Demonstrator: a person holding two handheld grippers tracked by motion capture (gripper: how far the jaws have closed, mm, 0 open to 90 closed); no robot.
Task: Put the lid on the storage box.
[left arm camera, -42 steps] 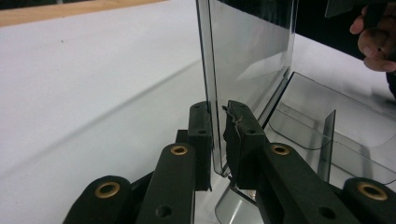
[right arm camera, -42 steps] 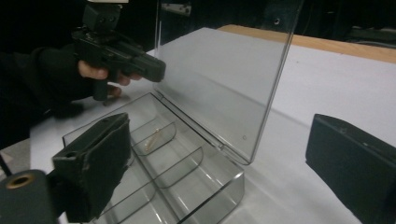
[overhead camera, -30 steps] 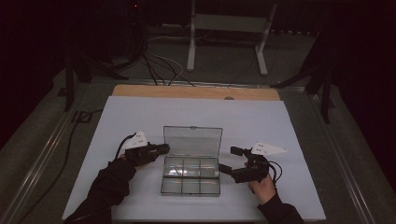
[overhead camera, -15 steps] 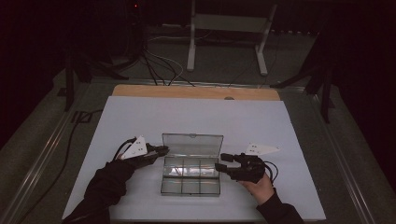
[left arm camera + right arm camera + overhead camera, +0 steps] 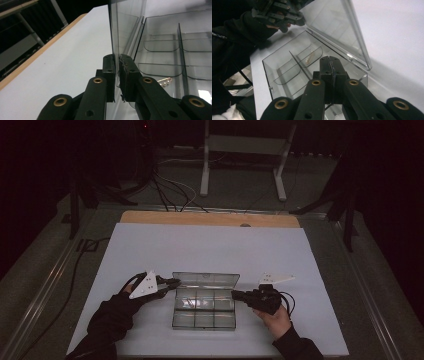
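Note:
A clear plastic compartment box (image 5: 204, 314) lies mid-table, its lid (image 5: 205, 280) raised upright at the back. My left gripper (image 5: 174, 282) is shut on the lid's left edge; the thin pane sits between the pads (image 5: 117, 56). My right gripper (image 5: 235, 294) is at the box's right wall. Its jaws have just been closing and now meet (image 5: 329, 60) with nothing seen between them, over the open box (image 5: 287, 65). A small pearl-tipped piece (image 5: 165, 81) lies in one compartment. The lid (image 5: 337, 25) leans away in the right gripper view.
The box sits on a white table sheet (image 5: 200, 245) with a wooden strip (image 5: 210, 218) along the far edge. Beyond it are a metal stand (image 5: 240, 165) and floor cables (image 5: 165, 185). Dark sleeves (image 5: 107, 320) enter from the bottom.
The right gripper has moved left to the box's right wall, and its jaws have gone from wide open to shut. The left gripper has stayed on the lid.

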